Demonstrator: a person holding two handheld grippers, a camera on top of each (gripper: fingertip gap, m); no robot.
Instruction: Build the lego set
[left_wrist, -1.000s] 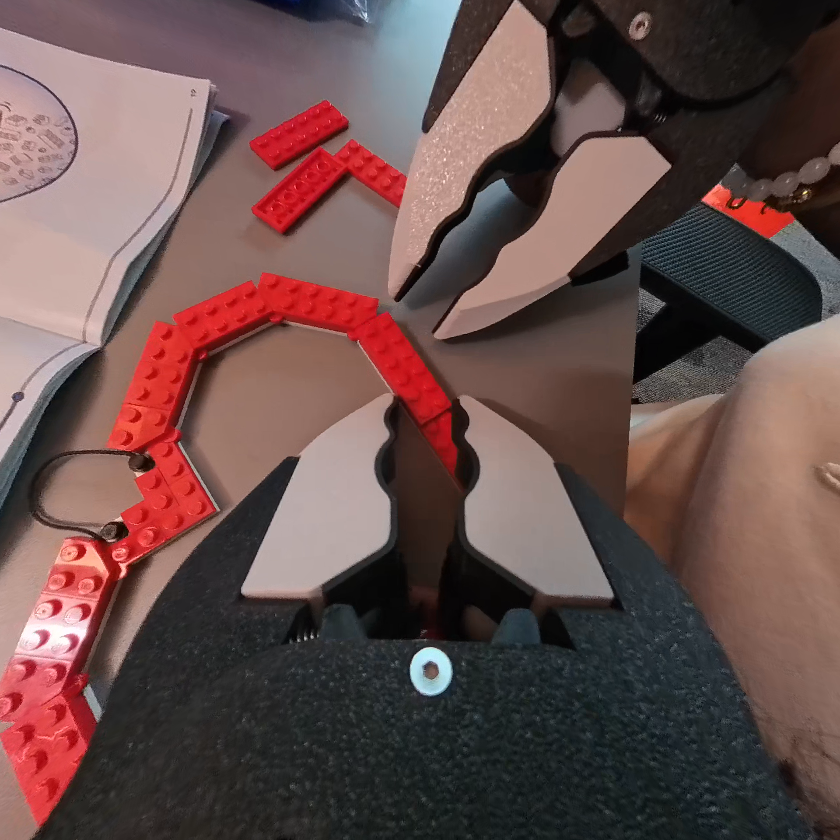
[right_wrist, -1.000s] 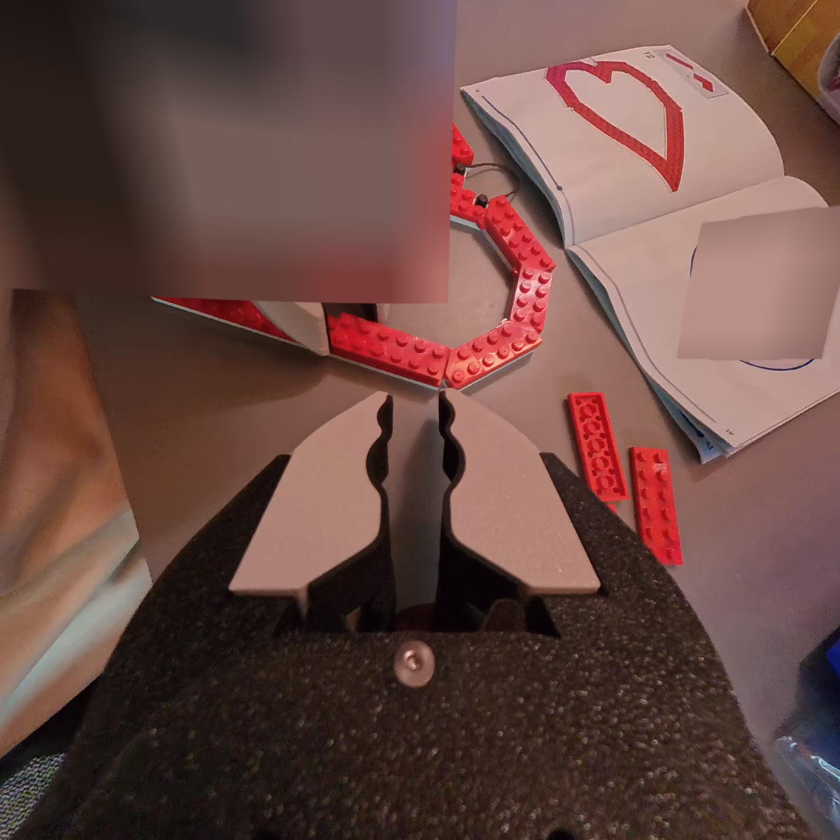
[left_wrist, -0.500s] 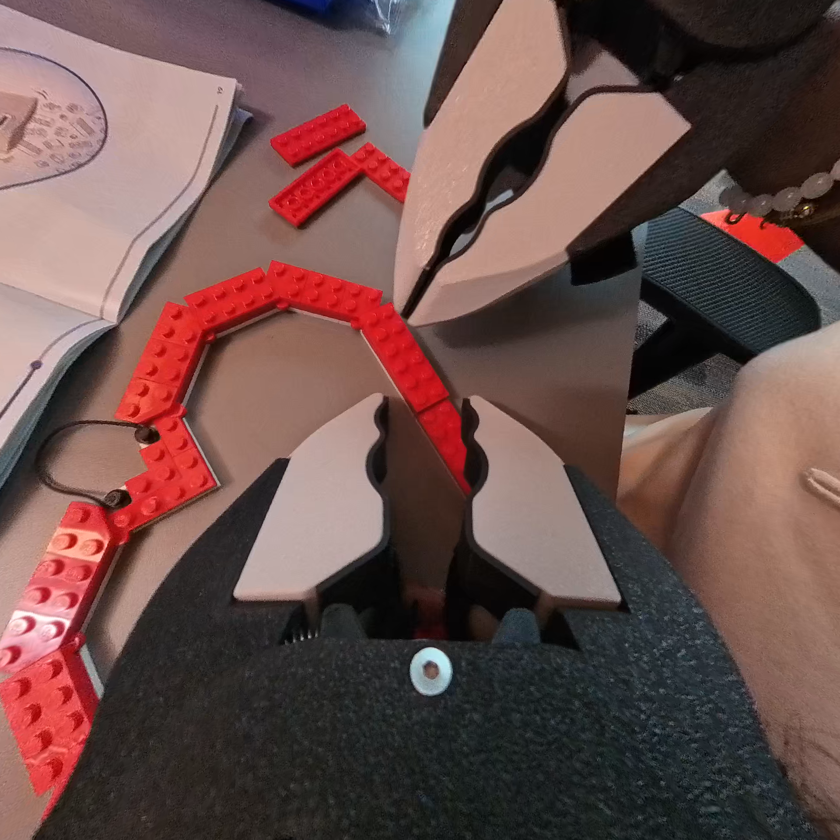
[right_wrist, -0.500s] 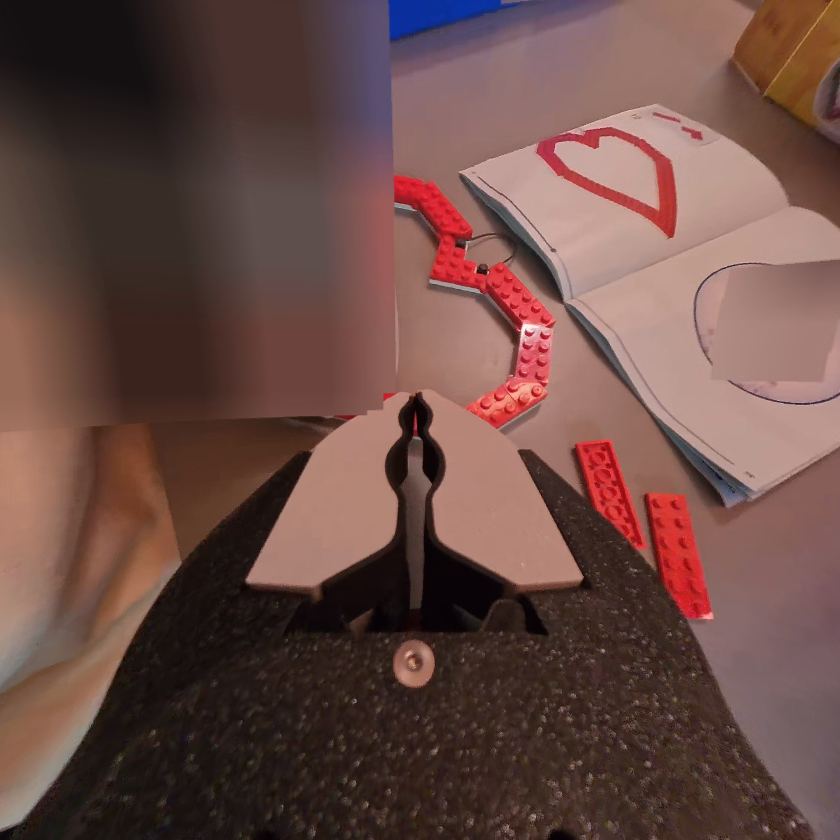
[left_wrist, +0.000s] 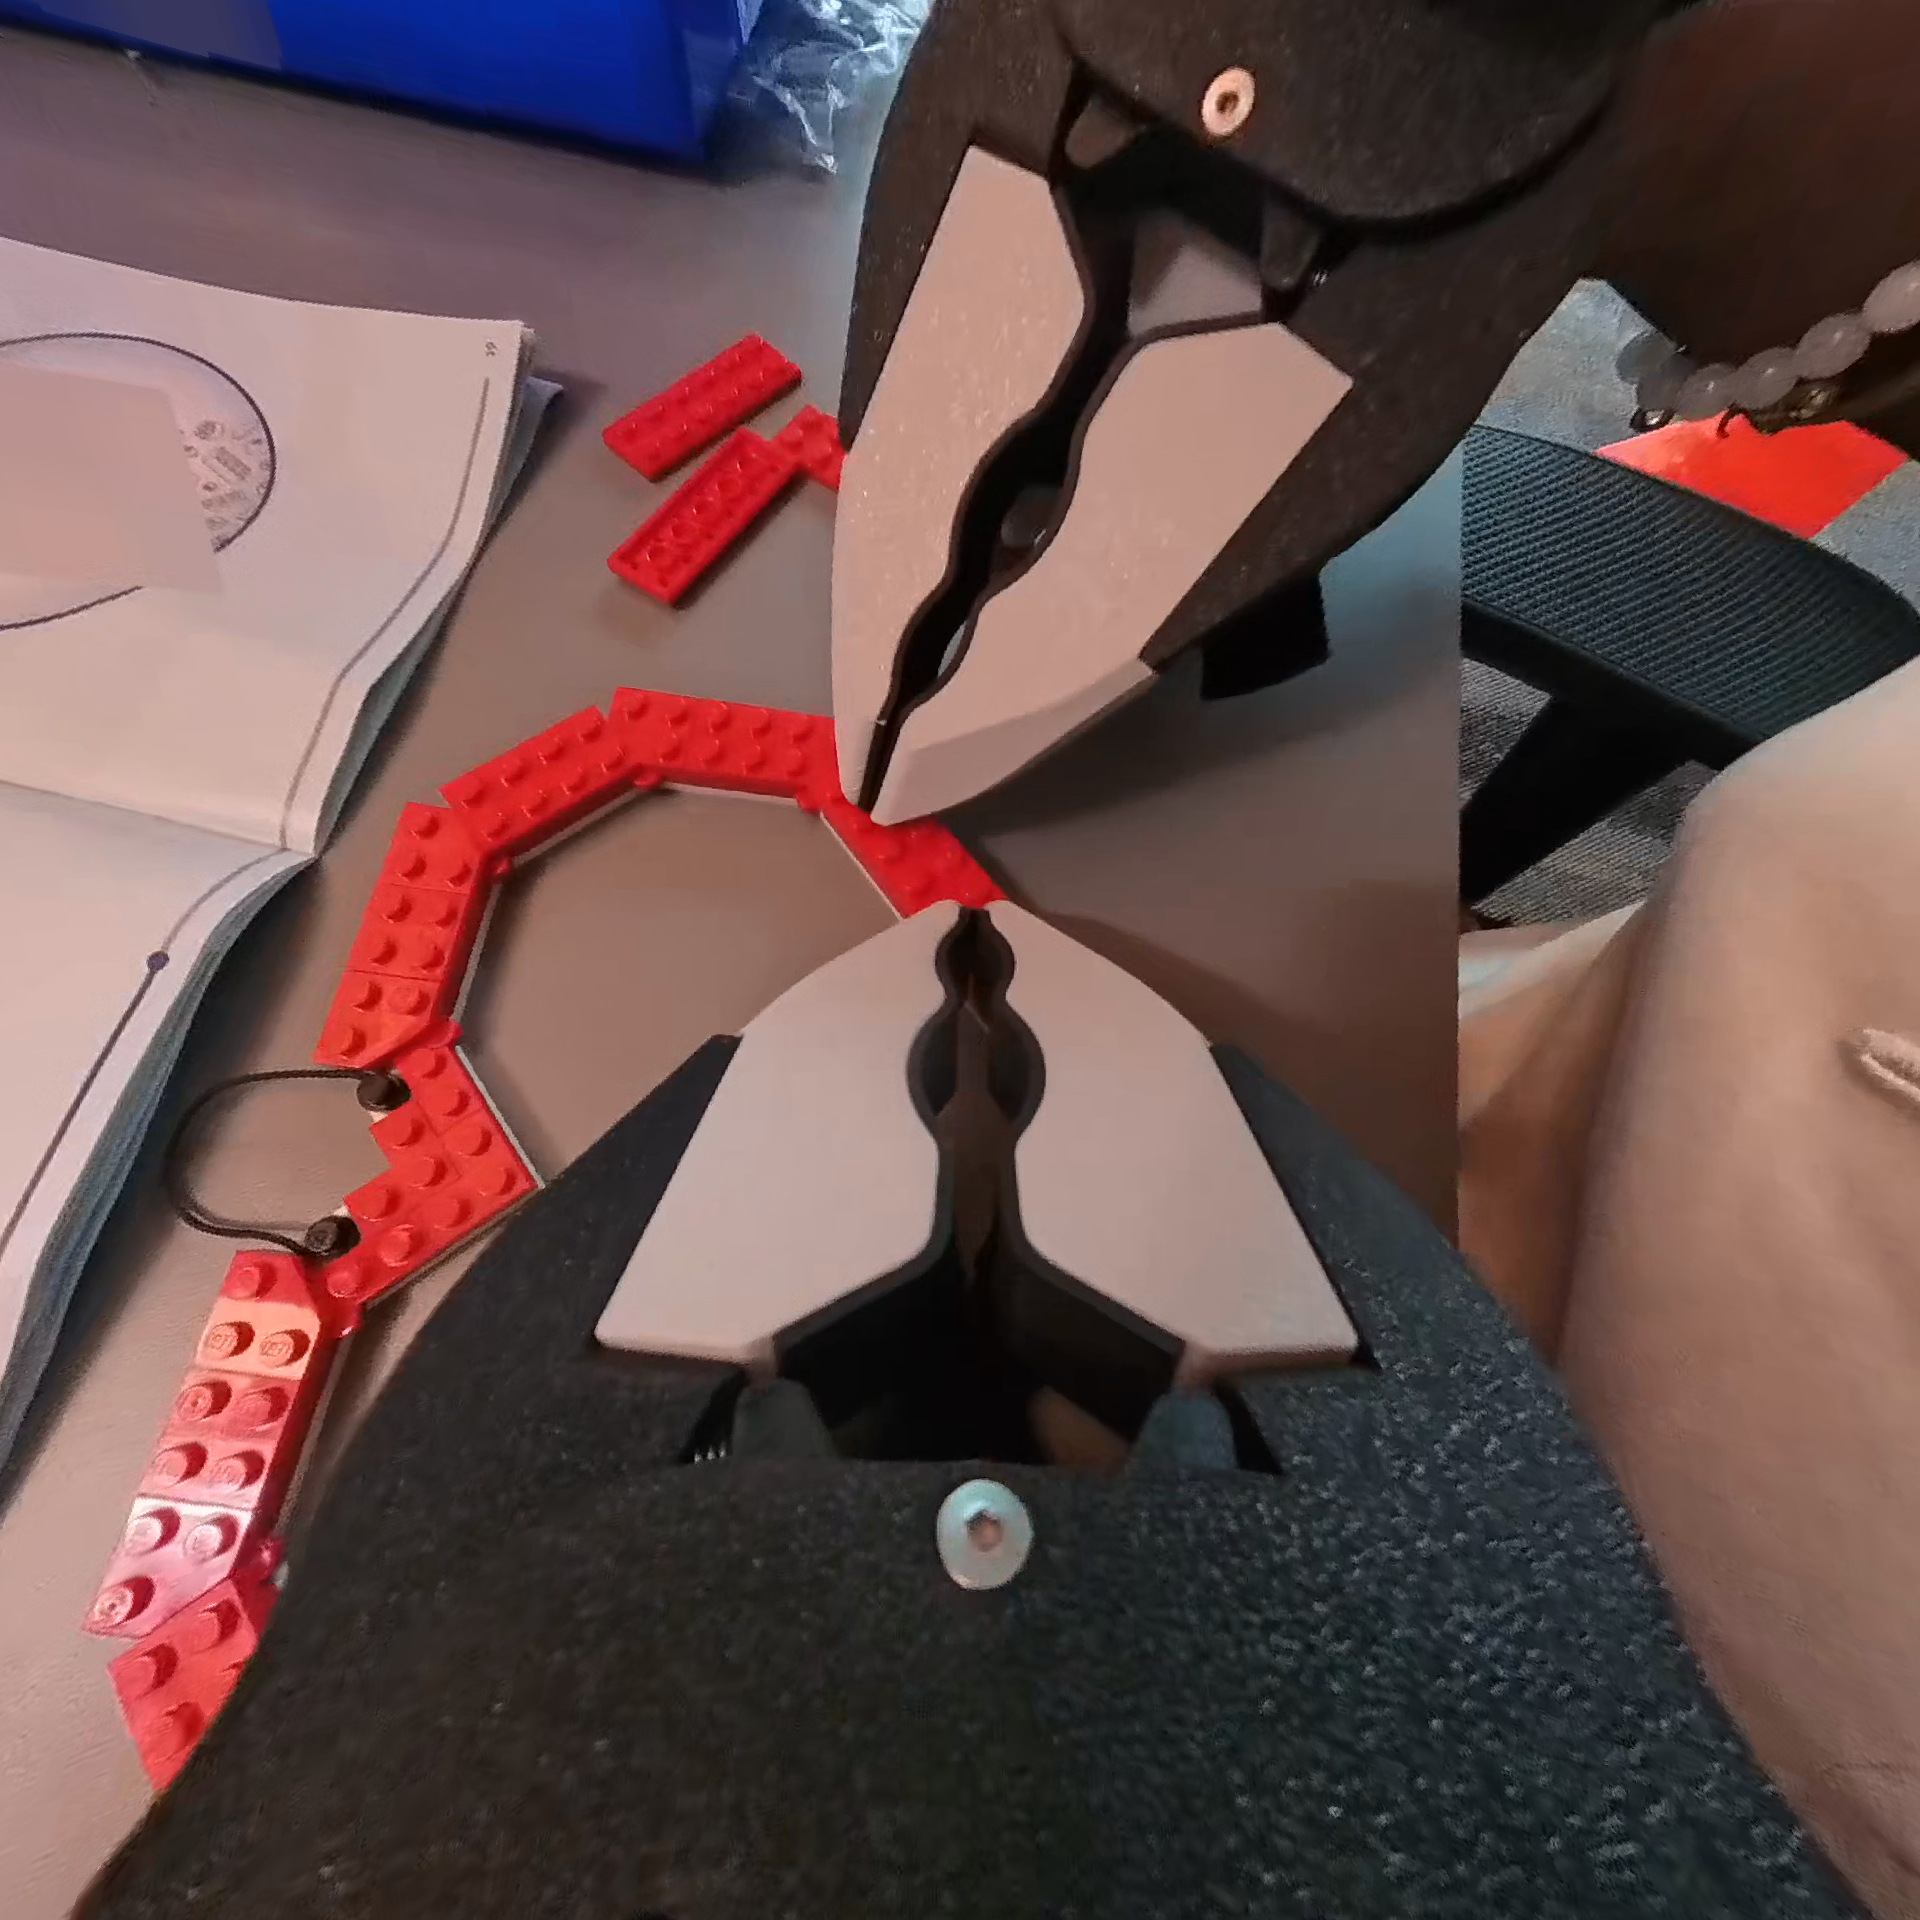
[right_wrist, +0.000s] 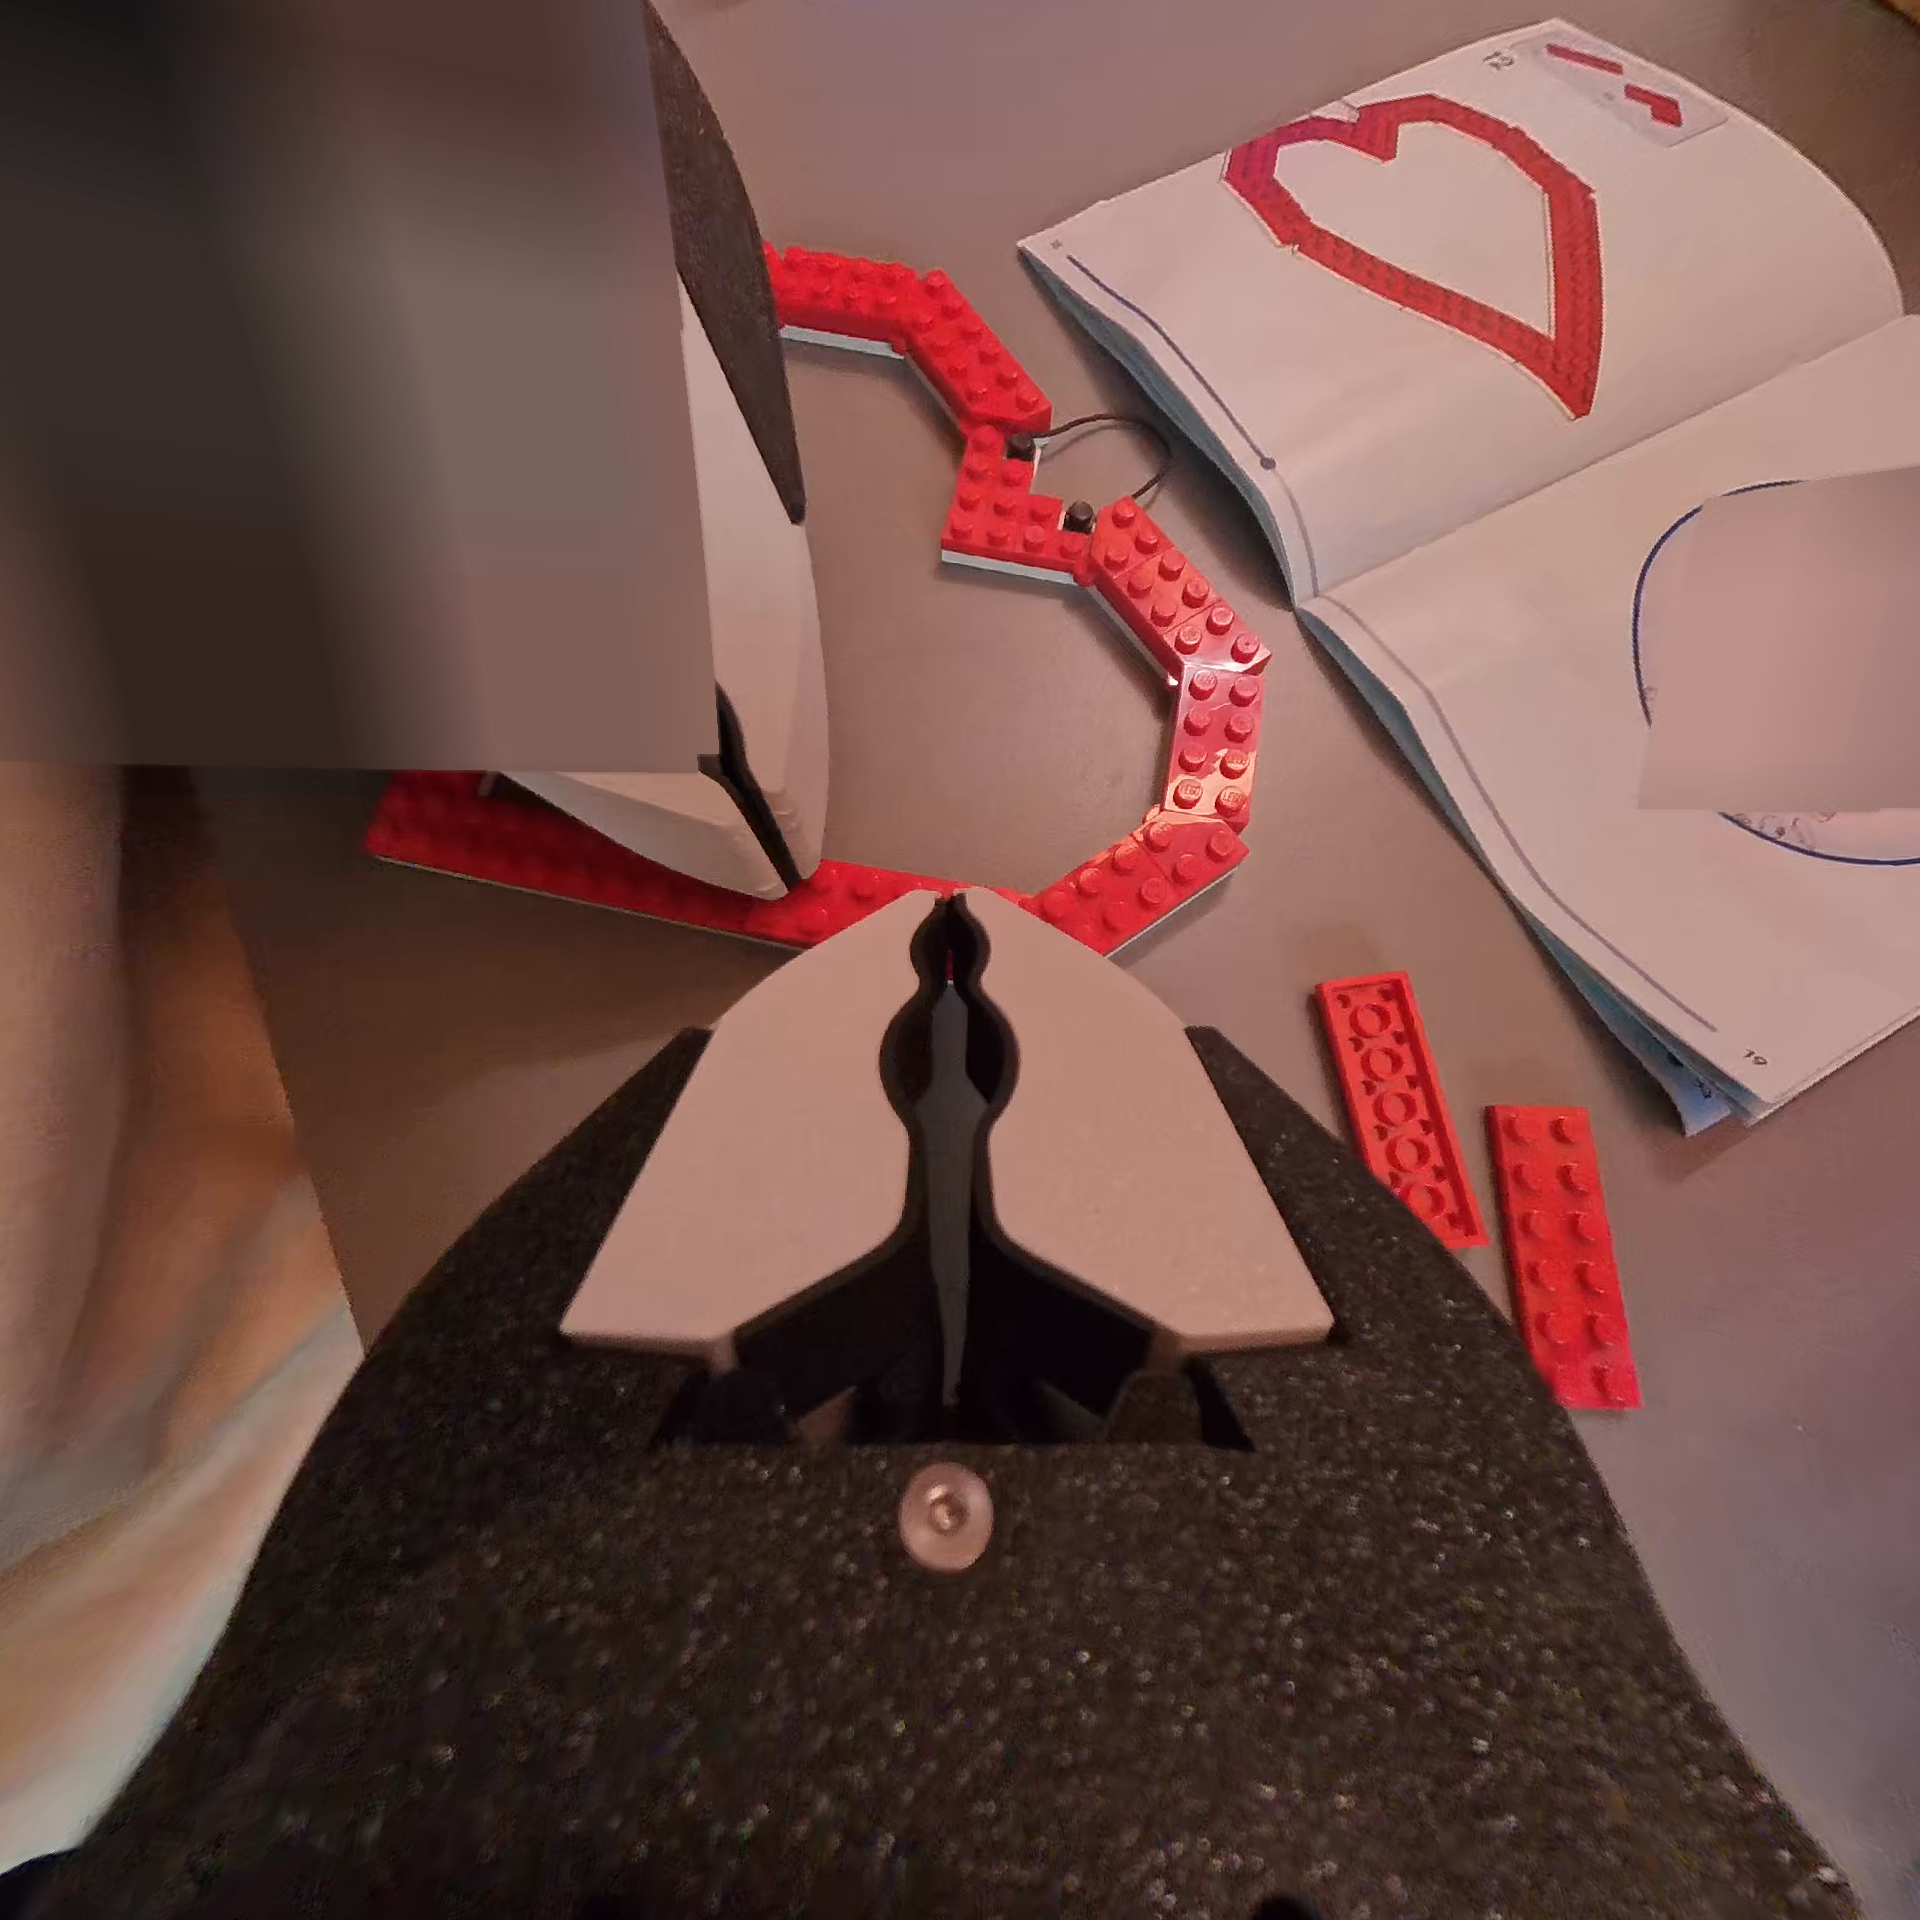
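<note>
two closed tools (left_wrist: 971, 914) (right_wrist: 951, 904) – one red heart frame (left_wrist: 717, 743), two loose plates (right_wrist: 1558, 1252).

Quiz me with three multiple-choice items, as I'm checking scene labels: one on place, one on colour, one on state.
1. In the right wrist view, the open white paper instruction booklet lies where from the red brick heart-shaped frame? A left; B right; C on top.
2. The thin cord loop on the frame is: A black; B white; C yellow.
3. The right gripper is: A wide open; B shut; C clamping the booklet.
Key: B, its pages lie right of the frame; A, dark loop at the notch; B, fingertips meet.
</note>
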